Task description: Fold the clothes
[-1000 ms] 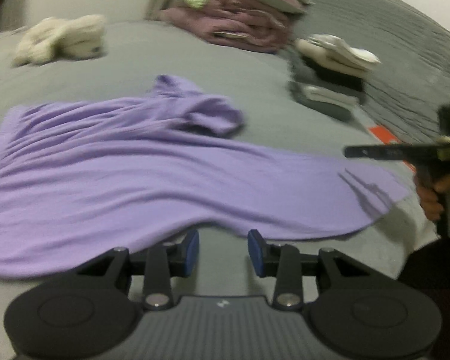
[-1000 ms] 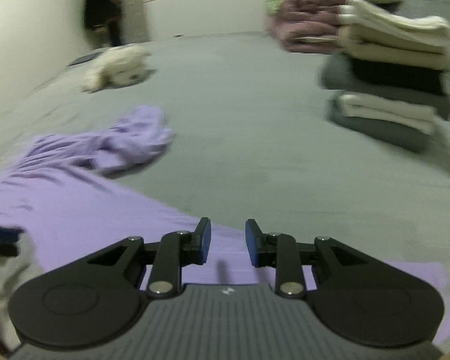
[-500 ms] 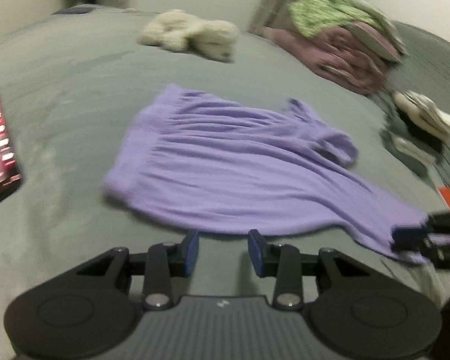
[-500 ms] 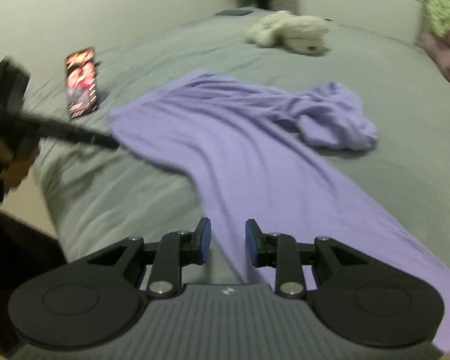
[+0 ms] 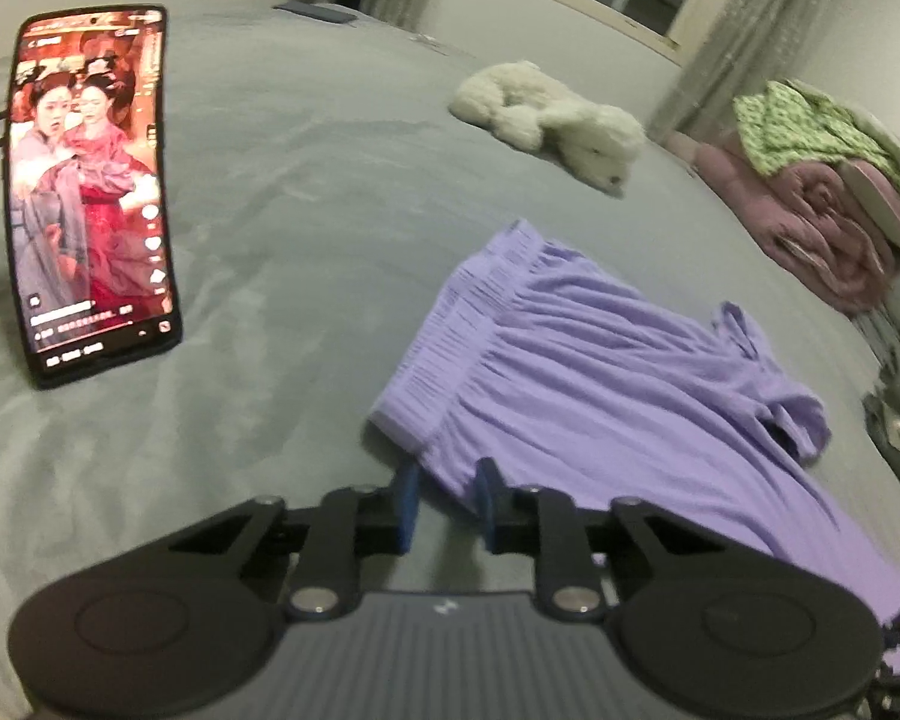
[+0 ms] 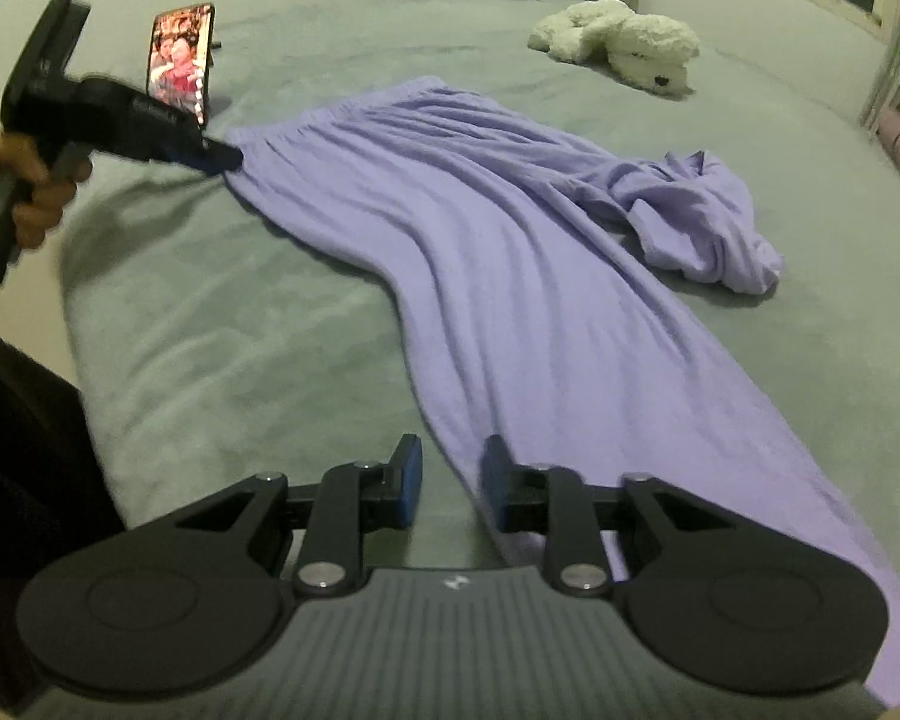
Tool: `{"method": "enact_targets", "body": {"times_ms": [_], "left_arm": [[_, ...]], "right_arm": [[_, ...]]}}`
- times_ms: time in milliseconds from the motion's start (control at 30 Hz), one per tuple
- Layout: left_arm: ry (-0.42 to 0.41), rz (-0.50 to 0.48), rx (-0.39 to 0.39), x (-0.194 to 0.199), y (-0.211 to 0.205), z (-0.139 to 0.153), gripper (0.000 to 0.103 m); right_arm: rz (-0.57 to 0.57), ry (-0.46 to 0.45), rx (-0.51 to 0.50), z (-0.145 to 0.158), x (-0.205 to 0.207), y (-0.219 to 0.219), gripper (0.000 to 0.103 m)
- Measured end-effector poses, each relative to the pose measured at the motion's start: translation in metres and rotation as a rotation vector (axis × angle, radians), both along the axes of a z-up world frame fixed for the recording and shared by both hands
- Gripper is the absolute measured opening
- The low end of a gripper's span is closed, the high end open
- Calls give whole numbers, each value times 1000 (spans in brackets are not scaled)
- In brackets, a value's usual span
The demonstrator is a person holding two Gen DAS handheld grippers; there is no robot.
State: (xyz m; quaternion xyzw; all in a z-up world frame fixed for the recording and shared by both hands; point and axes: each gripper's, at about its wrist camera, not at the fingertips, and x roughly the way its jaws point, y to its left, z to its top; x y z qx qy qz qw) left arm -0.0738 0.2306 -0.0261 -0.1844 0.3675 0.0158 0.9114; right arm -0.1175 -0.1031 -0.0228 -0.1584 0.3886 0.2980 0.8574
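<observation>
Two grippers on one garment. The long lilac crinkle-fabric garment (image 6: 510, 252) lies spread across the grey plush bed cover (image 6: 258, 330), gathered elastic end towards the phone side, bunched far end crumpled to the right near the middle of the bed.

Left gripper (image 5: 444, 501): jaws closing, corner of the gathered end sits between the blue pads (image 5: 407, 504); gap to the cloth still visible on the left pad side, so not clamped yet. From the right wrist view the left gripper (image 6: 225, 157) tip meets that same corner at bed level, with a hand (image 6: 36, 192) on its handle.

Right gripper (image 6: 450, 483): jaws closing, near edge of the garment runs in between the pads; the right pad touches cloth, the left pad is clear of it. No grip here either.

Black smartphone with a lit red video screen (image 5: 90, 192) stands propped on the cover, left of the garment. White plush dog (image 5: 552, 120) lies beyond. Pile of pink and green bedding (image 5: 822, 192) is at far right.
</observation>
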Motion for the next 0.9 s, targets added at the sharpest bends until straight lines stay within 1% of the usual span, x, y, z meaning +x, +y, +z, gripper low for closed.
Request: {"method": "enact_targets", "body": {"times_ms": [33,133,267,333,500,633,733,833,900], "left_arm": [[2,11,-5,1,2,-1,0],[1,27,-14,0,5,0,0],[-6,17,27,-5,6,9,0],[-2,11,36,-8,9,14,0],[20,2,49,-13,22,23,0],[75,-29,76,-14,25,20,0],[116,-60,96,-11,22,13,0],[129,-73,116,-10,19,10,0],[133,-78,117,-9,20,10,0]], "right_arm": [[4,-3,-3,1,-1,0,0],[0,5,27,7,0,-5,0],[17,33,116,19,-3,-17,0],[32,48,153,25,-5,-20,0],[75,92,209,32,-10,-23,0],[116,140,194,29,-12,-15,0],[134,170,148,21,-10,-8,0],[136,201,108,14,-6,-2,0],[134,207,102,12,-4,-1,0]]}}
